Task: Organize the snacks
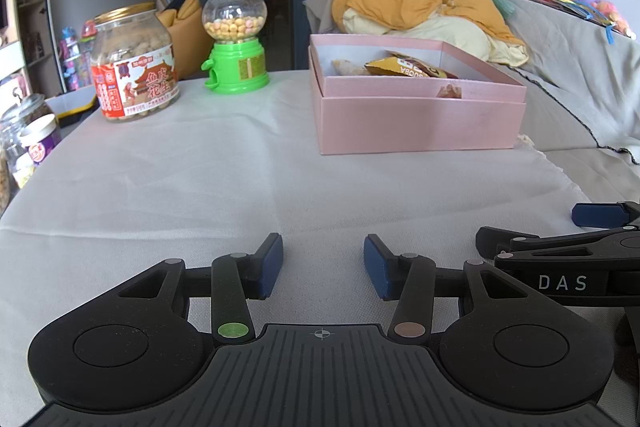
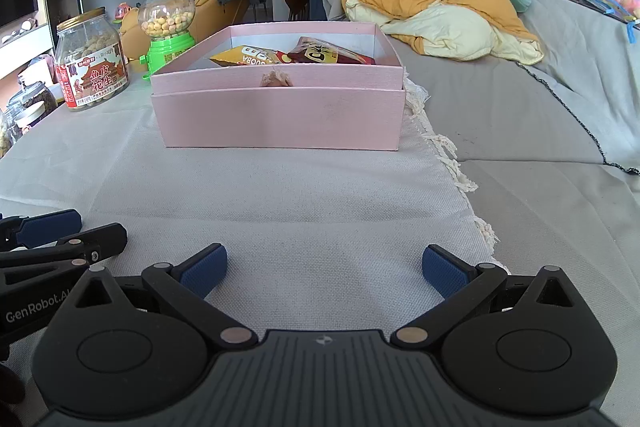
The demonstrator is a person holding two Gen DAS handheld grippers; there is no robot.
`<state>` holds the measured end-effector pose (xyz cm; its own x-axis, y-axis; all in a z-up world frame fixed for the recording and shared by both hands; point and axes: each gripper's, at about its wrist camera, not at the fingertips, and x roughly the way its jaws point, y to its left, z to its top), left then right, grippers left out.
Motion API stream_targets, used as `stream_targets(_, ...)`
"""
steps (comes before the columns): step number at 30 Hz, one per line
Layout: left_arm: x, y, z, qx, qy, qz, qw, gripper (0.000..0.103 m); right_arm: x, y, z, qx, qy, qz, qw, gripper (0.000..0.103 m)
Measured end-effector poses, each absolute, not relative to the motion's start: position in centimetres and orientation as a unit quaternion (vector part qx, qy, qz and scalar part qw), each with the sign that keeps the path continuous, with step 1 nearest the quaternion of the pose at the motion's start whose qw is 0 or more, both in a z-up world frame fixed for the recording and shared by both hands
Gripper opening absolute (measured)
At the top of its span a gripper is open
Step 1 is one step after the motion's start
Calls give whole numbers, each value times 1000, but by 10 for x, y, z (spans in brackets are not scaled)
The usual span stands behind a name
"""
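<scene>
A pink box [image 1: 420,123] [image 2: 280,119] stands open on the white cloth, well ahead of both grippers. Inside lie a yellow snack packet [image 1: 408,67] [image 2: 248,57] and a dark red packet [image 2: 328,54]. A clear jar of coated peanuts [image 1: 134,67] [image 2: 92,67] and a green candy dispenser [image 1: 236,39] [image 2: 168,23] stand at the back left. My left gripper [image 1: 323,265] is open and empty, low over the cloth. My right gripper [image 2: 324,271] is open wider and empty, beside the left one.
More jars [image 1: 24,139] [image 2: 28,111] stand at the table's left edge. The cloth's fringed edge [image 2: 452,163] runs along the right, with a grey sofa [image 2: 540,131] beyond. Orange and cream bedding [image 1: 424,3] is piled behind the box.
</scene>
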<state>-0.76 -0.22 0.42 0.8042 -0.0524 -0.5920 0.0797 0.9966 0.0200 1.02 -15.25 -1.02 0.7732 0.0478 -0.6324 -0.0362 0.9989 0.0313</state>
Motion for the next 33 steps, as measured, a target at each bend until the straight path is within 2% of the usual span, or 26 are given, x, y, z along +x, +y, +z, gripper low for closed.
stream_targets(33, -8, -3, 5, 29, 311, -32, 949, 51, 10, -152, -10, 9, 336, 22, 942, 103)
